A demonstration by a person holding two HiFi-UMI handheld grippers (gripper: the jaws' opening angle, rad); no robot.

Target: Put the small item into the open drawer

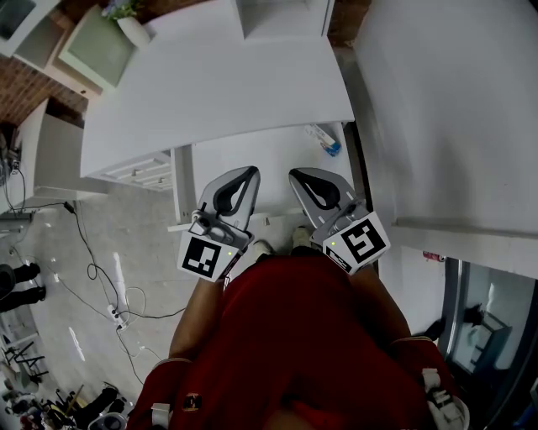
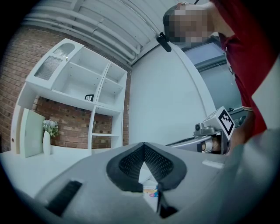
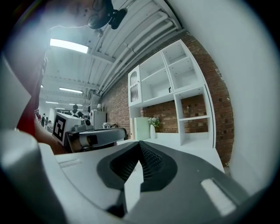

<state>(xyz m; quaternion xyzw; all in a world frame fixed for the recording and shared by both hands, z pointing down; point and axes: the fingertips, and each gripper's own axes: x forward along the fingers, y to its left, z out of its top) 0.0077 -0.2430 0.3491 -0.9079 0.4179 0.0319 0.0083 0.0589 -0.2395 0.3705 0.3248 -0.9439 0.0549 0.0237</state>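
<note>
A small tube-like item with a blue end [image 1: 324,140] lies at the far right of the white open drawer [image 1: 252,151], which sticks out from under the desk top. Both grippers hover side by side over the drawer's near part, pointing level toward the desk. My left gripper [image 1: 250,174] [image 2: 143,148] has its jaws together at the tip. A scrap of colourful print [image 2: 151,192] shows in the slit below its pads, and I cannot tell what it is. My right gripper [image 1: 296,174] [image 3: 140,146] is shut with nothing between its pads. Neither gripper touches the item.
The white desk top [image 1: 218,84] carries a vase with a plant [image 1: 130,25]. A white shelf unit [image 2: 87,87] stands against the brick wall. A white wall [image 1: 454,101] runs close on the right. Cables [image 1: 109,285] lie on the floor to the left.
</note>
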